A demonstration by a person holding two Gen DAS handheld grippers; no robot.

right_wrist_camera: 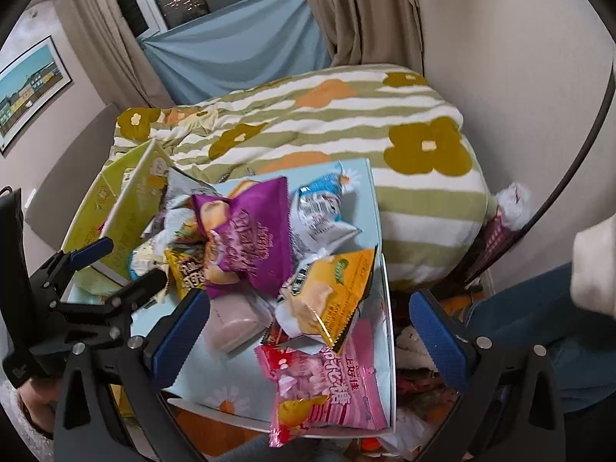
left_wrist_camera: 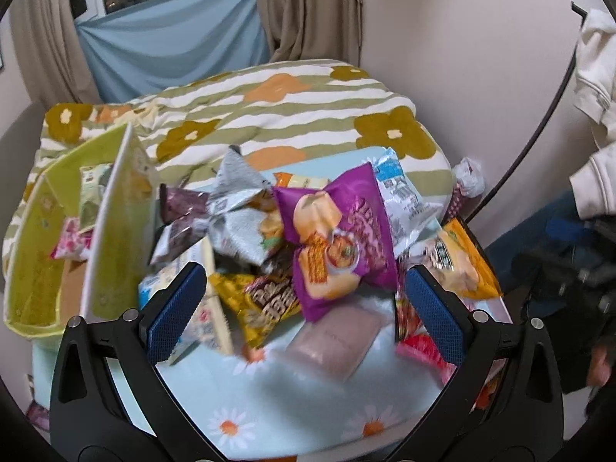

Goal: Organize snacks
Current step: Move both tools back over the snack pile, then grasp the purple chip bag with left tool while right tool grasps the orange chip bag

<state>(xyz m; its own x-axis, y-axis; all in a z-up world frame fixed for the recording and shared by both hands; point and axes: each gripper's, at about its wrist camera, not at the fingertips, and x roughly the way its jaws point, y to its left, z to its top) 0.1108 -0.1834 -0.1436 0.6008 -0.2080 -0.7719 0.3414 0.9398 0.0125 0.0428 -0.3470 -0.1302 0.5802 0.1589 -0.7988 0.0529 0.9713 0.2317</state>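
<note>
Far left: green storage box point(left_wrist_camera: 34, 254) sits open at the table's left edge, a few packets already inside, so that reads as the drop spot. Beside it the snack pile covers the daisy-print table point(left_wrist_camera: 277, 404). My left gripper point(left_wrist_camera: 304, 308) is spread wide, holding nothing, hovering low in front of the pile. Yellow-brown packet point(left_wrist_camera: 265, 300) lies just ahead between the jaws, partly under the purple chip bag point(left_wrist_camera: 338, 238), which sits on top. I judge the purple bag the cleanest pick: pinch a crimped edge, not the puffy middle, lift straight up so neighbours don't drag. Further right, orange-yellow packet point(right_wrist_camera: 338, 300) overlaps the pink candy bag point(right_wrist_camera: 327, 385) near the table's right edge; slide risk there. My right gripper point(right_wrist_camera: 308, 331) is also splayed and empty, above those two.
</note>
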